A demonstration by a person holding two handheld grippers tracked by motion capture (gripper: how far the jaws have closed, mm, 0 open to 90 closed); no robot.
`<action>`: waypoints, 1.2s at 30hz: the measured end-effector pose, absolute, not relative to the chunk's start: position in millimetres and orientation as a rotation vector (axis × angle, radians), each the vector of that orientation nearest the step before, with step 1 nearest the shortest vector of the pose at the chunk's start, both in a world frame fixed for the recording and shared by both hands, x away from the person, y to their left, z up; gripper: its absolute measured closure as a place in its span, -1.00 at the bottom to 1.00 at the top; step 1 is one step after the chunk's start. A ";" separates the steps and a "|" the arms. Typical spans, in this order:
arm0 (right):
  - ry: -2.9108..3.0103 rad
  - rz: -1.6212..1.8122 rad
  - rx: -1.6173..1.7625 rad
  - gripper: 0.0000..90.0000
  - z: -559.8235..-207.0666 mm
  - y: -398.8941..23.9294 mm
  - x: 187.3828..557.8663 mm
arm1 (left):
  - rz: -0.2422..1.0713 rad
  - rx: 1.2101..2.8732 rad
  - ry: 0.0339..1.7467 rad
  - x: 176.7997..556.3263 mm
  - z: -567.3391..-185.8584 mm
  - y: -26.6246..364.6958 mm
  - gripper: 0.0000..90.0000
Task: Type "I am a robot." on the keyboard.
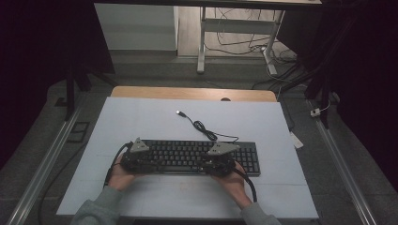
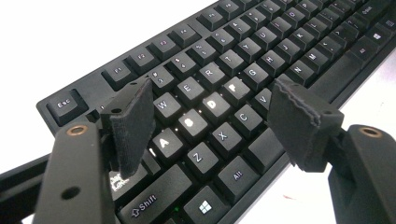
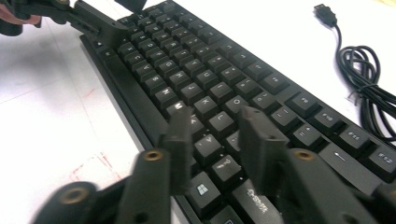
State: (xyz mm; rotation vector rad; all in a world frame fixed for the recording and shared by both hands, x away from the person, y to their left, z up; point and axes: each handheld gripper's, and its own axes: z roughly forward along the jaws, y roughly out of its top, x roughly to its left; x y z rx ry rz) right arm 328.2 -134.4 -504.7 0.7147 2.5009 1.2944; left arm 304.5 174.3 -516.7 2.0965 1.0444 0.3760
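The black keyboard (image 1: 187,157) lies flat across the near half of the pale table cover (image 1: 141,122), long side facing the person, and both tools are right over it. The left gripper (image 2: 212,123) hangs above the letter block, jaws spread wide around the W, S, D and C keys, with nothing pinched between the pads; several of those caps glow white. The right gripper (image 3: 212,140) sits over the other end, near the K and L keys, jaws narrowed but with a gap between them, gripping nothing. From above, the person's hands (image 1: 119,178) cup both grippers at the keyboard's near edge. Beyond the board, its black cable (image 1: 206,131) lies coiled loosely on the cover, the USB plug (image 1: 179,113) lying free farther back.
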 end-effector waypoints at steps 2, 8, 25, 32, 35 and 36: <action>2.506 1.299 0.705 0.73 -504.6 -133.2 328.3 | 0.376 2.097 1.044 304.5 -516.8 174.3 -0.29; 2.526 1.305 0.682 0.99 -504.0 -127.3 329.1 | 0.376 2.097 1.045 304.5 -516.9 174.5 -0.29; 2.603 1.257 0.646 0.99 -514.1 -91.1 338.5 | 0.383 2.111 1.039 304.4 -517.7 174.3 -0.30; 2.617 1.211 0.649 0.99 -517.3 -83.9 341.9 | 0.383 2.108 1.041 304.2 -518.0 174.3 -0.30; 2.615 1.208 0.649 0.99 -518.0 -83.6 342.7 | 0.383 2.113 1.039 304.2 -518.0 174.1 -0.30; 2.615 1.205 0.649 0.99 -518.2 -83.4 342.8 | 0.383 2.115 1.038 304.3 -518.1 173.9 -0.30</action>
